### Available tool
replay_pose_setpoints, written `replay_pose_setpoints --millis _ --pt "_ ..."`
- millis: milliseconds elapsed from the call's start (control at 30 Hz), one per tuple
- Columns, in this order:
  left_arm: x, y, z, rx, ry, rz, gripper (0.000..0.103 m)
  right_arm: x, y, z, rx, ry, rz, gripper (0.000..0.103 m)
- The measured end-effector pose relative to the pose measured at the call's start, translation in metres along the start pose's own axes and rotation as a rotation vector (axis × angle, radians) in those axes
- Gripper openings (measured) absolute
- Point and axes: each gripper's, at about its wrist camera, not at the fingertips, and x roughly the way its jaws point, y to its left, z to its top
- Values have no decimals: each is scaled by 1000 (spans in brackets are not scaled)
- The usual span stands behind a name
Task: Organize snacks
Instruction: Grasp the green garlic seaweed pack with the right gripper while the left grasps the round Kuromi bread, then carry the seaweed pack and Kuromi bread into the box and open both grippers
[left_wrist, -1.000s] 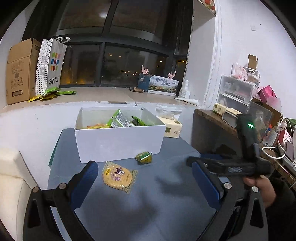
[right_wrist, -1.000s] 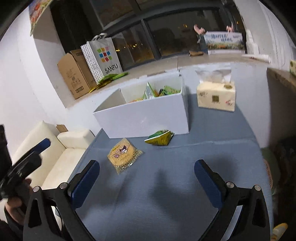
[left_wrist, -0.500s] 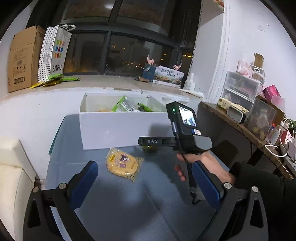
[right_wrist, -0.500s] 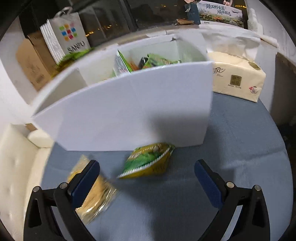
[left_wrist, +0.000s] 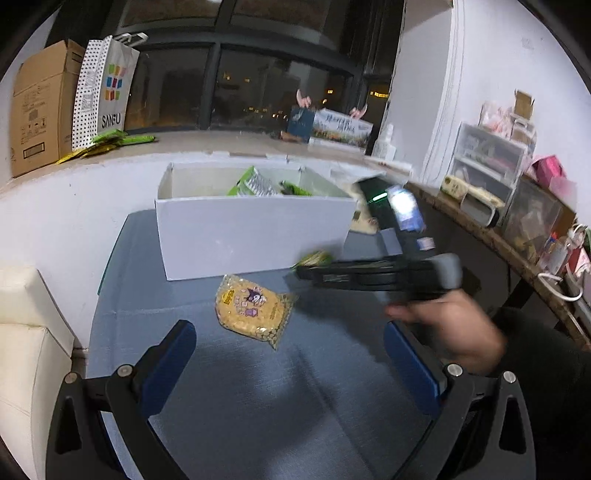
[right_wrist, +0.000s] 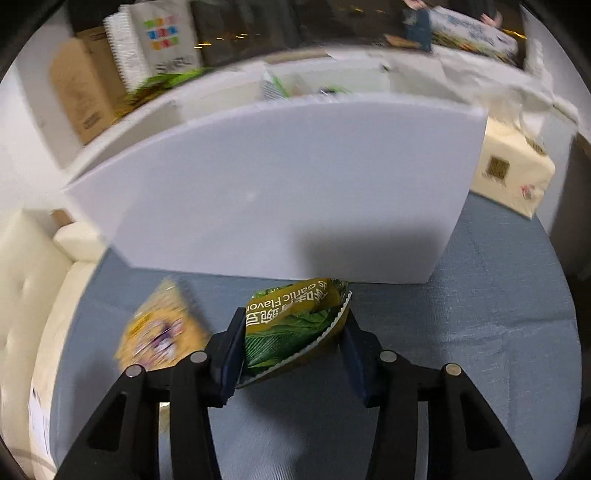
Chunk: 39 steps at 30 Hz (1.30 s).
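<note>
Right hand-held gripper (right_wrist: 293, 347) pinches the green snack packet (right_wrist: 295, 325) on the table (right_wrist: 480, 332) against the white box (right_wrist: 295, 192); soft, slick film may slip on lifting; left hand-held gripper (left_wrist: 291, 354) wide, empty.

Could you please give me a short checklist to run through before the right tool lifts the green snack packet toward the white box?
1. Right tool closed on the green snack packet: ok, both fingers press its sides.
2. Grip firm enough to lift: cannot tell; the packet is soft and crumpled.
3. White box open on top with room: ok, open; free space cannot tell, some packets are already inside.
4. Lift path: not ok if moved straight forward, the box wall stands right ahead; raise first.
5. Left tool out of the way: ok, open, hanging back over the table.
6. Yellow snack bag apart from the grip: ok, lying to the left.
</note>
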Motion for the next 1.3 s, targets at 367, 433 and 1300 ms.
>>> replay_pose_setpoints --millis 367,433,1300 --pt "121 27 16 127 259 -37 103 -127 -18 -41 -49 -213 140 51" --pt "138 32 17 136 300 -33 103 -148 -24 -44 -42 -258 148 51" --pt "40 30 49 30 11 -61 80 -174 -27 -71 -42 -264 183 51"
